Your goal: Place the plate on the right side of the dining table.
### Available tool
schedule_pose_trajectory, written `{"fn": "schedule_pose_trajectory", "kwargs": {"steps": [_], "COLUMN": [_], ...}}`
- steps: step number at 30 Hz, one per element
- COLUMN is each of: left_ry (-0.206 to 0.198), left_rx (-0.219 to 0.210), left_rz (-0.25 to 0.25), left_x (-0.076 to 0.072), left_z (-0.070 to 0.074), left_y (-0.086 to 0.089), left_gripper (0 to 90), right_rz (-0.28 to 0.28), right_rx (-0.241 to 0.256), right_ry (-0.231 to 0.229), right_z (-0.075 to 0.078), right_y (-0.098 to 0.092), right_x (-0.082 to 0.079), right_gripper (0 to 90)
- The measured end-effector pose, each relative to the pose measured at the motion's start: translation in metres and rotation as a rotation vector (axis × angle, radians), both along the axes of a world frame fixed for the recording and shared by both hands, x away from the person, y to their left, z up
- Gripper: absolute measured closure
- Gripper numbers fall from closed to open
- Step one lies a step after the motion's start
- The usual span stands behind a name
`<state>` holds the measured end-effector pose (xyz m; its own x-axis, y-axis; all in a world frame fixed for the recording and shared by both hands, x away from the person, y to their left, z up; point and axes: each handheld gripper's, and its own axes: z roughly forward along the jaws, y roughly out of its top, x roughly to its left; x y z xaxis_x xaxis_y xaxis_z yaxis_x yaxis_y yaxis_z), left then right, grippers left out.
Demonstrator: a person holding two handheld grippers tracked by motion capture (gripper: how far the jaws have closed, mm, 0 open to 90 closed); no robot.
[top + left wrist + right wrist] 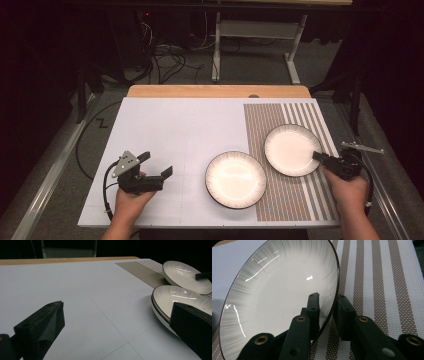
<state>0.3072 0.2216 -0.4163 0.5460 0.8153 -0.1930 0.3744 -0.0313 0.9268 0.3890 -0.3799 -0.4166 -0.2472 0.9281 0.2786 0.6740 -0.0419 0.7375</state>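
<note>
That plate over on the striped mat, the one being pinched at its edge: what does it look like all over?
The far plate is round, shallow and glossy, seemingly glazed ceramic: white in the middle, fine grey streaks fanning toward a thin dark rim. It sits on the striped mat, one side apparently raised, close beside the near plate. The right gripper grips its rim, one jaw inside the bowl, one outside. Nothing lies in it.

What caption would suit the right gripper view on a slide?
Right hand-held gripper clamps the rim of a white plate above the striped placemat.
</note>
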Motion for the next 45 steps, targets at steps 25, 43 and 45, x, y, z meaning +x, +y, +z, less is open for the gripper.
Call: {"fn": "schedule_pose_trajectory", "kwargs": {"steps": [25,43,45], "left_ry": [0.000,-0.014,-0.015], "left_rx": [0.016,0.008,0.010], "left_rz": [-0.010,-0.019,-0.023], "left_x": [0.001,-0.002,-0.002], "left_z": [-0.002,0.000,0.000], "left_y": [-0.003,-0.002,-0.003], "left_gripper": [1.0,1.3,1.2], "right_rz": [-0.016,0.247,0.275], "right_rx": [-0.085,-0.113,-0.099], "right_ry": [-0.071,-0.310,-0.329], "right_z": [0.004,0.027,0.028], "right_y": [0.004,0.067,0.076], "right_x": [-0.003,-0.043,-0.049], "right_gripper": [64.0,25.1,22.1]}}
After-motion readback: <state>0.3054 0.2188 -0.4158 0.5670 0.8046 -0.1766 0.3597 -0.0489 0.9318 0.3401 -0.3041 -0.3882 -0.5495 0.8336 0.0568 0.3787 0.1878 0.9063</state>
